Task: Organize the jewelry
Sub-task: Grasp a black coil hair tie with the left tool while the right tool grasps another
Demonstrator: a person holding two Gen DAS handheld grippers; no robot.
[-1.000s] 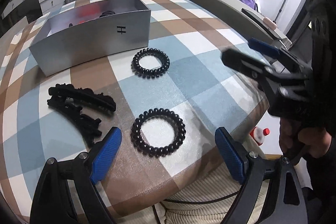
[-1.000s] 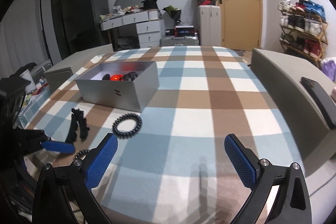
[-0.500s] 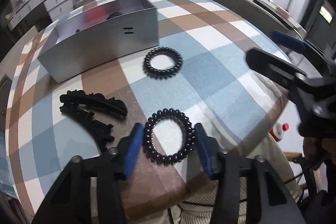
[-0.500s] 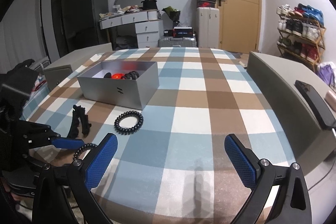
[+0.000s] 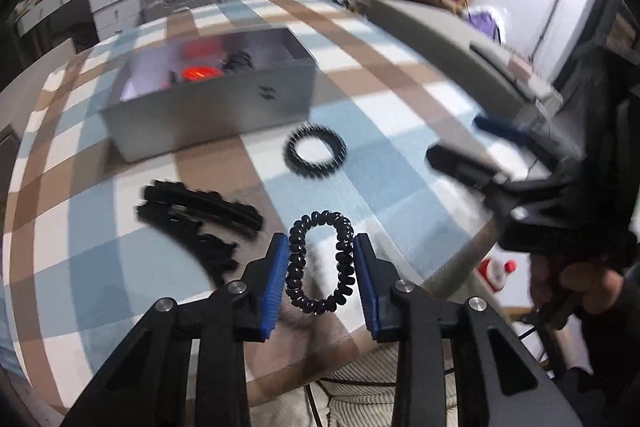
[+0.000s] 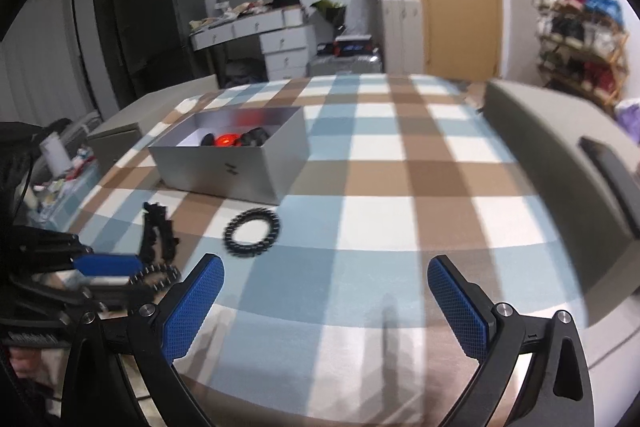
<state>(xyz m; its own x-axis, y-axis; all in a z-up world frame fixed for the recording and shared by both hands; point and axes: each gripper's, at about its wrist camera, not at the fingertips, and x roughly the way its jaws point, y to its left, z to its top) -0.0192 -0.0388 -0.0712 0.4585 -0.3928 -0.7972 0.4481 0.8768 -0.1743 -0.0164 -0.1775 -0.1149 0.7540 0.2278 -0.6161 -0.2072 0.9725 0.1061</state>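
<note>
Left gripper [image 5: 321,269]: blue pads pressed on both sides of a black spiral hair tie [image 5: 322,262], squeezed into an oval, at the near table edge. Left of it, black hair clips [image 5: 198,217]. Farther on, a second spiral tie [image 5: 315,151] lies flat on the checked tablecloth [image 5: 384,115], just in front of the grey box [image 5: 212,111]. Right gripper [image 6: 326,301]: fingers spread wide, nothing between them.

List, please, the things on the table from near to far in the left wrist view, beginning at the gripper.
Left gripper shut on the near coil hair tie → black hair clips → second coil hair tie → silver box.
</note>
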